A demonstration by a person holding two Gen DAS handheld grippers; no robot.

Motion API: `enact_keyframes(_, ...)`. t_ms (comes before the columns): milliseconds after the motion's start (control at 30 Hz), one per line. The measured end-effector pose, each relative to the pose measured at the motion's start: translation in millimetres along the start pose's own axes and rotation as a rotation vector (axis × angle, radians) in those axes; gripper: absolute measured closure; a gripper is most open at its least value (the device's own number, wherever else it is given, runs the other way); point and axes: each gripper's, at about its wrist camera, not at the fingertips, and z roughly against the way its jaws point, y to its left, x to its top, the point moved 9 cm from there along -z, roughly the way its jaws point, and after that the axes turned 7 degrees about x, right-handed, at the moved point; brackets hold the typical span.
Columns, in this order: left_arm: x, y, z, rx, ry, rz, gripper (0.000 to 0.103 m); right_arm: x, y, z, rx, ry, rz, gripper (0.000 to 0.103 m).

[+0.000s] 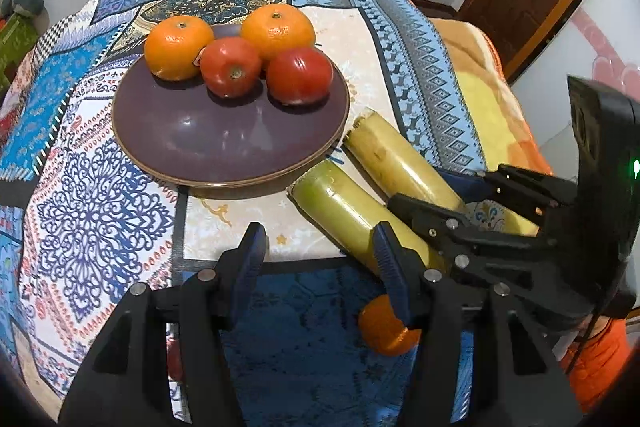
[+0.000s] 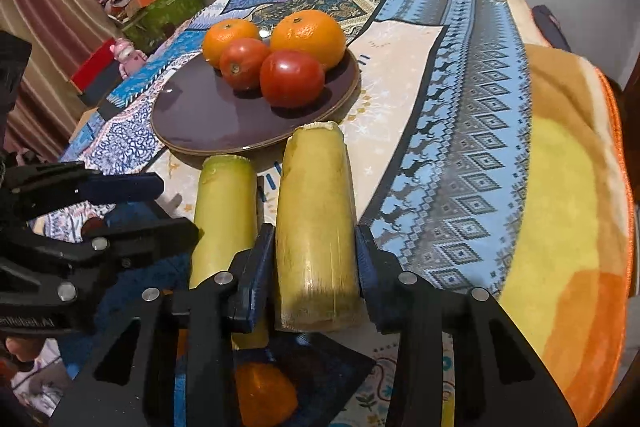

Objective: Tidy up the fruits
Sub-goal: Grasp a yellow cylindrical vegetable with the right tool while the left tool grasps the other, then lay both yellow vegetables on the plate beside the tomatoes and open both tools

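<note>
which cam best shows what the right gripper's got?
Right wrist: the right gripper straddles the yellower cane piece, both pads alongside it. Left wrist shows that piece only sidelong, its near end hidden by the gripper.

Glossy glazed plate (image 1: pixel 224 147) sits on patterned cloth (image 1: pixel 100 219); cane pieces (image 2: pixel 316 227) look waxy-smooth.

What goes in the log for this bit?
left tool: open, empty | right tool: around right stalk, grip unclear | plate: two oranges, two tomatoes | off plate: left stalk, orange

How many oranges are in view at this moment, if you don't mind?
3. Two sit at the plate's far side: left orange, right orange. A third orange lies off-plate, partly hidden behind the left gripper.
</note>
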Motion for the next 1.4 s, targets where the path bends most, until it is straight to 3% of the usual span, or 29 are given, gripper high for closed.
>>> enact_keyframes(333,2.3,-33.1,-12.9,-0.046,0.021,-0.044,0.045,-20.0,-27.9,29.4,-0.089,-0.020,-0.040,0.067)
enact_keyframes(533,1.2,-42.3,-28.4,-0.087,0.064,-0.018,0.044,-34.4,-41.5,41.5,-0.074,-0.024,-0.110,0.066)
enact_keyframes(633,3.3,-49.6,-32.6,-0.059,0.053,-0.054,0.047,-34.5,-40.4,40.7,-0.069,-0.023,-0.118,0.066)
enact_keyframes(800,11.6,-60.1,-37.4,-0.035,0.024,-0.101,0.062,-29.4,-40.0,35.6,-0.065,-0.027,-0.111,0.066)
enact_keyframes(1133,18.3,-61.7,-50.4,-0.014,0.030,-0.123,0.066,-24.9,-41.2,28.9,-0.063,-0.050,-0.114,0.067)
enact_keyframes(1400,24.6,-50.5,-35.1,0.011,0.004,-0.105,0.068,-15.8,-40.4,44.6,-0.065,-0.084,-0.123,0.067)
